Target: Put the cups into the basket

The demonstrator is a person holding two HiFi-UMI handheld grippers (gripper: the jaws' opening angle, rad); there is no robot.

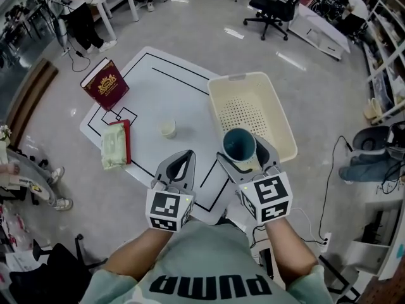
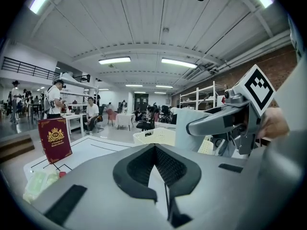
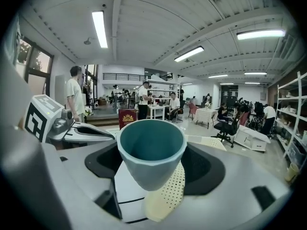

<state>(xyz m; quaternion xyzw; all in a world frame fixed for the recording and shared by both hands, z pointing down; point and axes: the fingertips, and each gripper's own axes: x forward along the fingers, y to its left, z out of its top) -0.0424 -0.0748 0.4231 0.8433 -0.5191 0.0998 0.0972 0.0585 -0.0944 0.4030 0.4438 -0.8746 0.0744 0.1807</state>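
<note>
My right gripper is shut on a teal cup, held upright with its mouth up, above the near left corner of the cream perforated basket. In the right gripper view the teal cup fills the space between the jaws, with basket mesh showing below it. A small cream cup stands alone on the white table, just ahead of my left gripper. The left gripper is shut with nothing in it and hangs over the table's near edge.
A dark red book stands at the table's far left. A green wipes pack lies on a red item at the left edge. Black lines mark the tabletop. Office chairs, desks, shelves and several people are around the room.
</note>
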